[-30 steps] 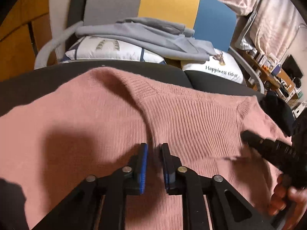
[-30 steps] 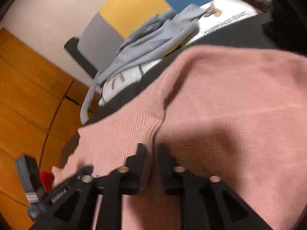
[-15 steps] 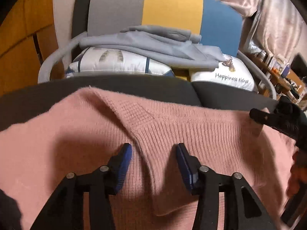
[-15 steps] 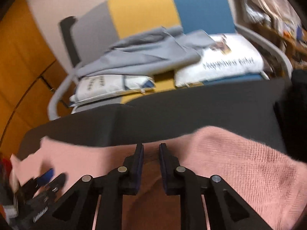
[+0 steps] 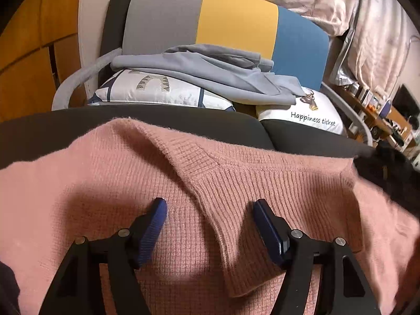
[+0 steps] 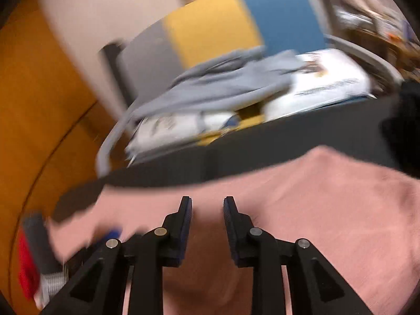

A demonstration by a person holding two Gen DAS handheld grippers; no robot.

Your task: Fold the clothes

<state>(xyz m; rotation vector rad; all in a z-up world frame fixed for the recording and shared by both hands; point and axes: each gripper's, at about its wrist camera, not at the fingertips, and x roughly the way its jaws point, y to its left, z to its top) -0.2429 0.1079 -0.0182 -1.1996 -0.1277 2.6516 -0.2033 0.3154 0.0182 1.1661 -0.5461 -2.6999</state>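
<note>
- The pink sweater [image 5: 262,183] lies spread over a dark surface [image 5: 183,123], filling the lower half of the left wrist view; a ribbed folded-over flap runs from the centre down toward the bottom of the frame.
- The left gripper [image 5: 208,210] is opening: its blue pads stand wide apart on either side of the flap's edge, pressing on nothing.
- The right gripper [image 6: 207,207], low in the centre of its blurred view, is also opening, with a narrow gap between the pads and only sweater beneath, nothing pinched.
- With both grippers letting go, the flap could slump or spring back, since the knit is thick and soft; the fold line would then go crooked.
- A pad could snag the loose knit on the way out and drag the layer with it.
- The sweater's far edge lies near the surface's rim; a tug could pull it toward the chair [image 5: 236,18] piled with a grey garment [image 5: 210,73] and cushions [image 5: 162,92].
</note>
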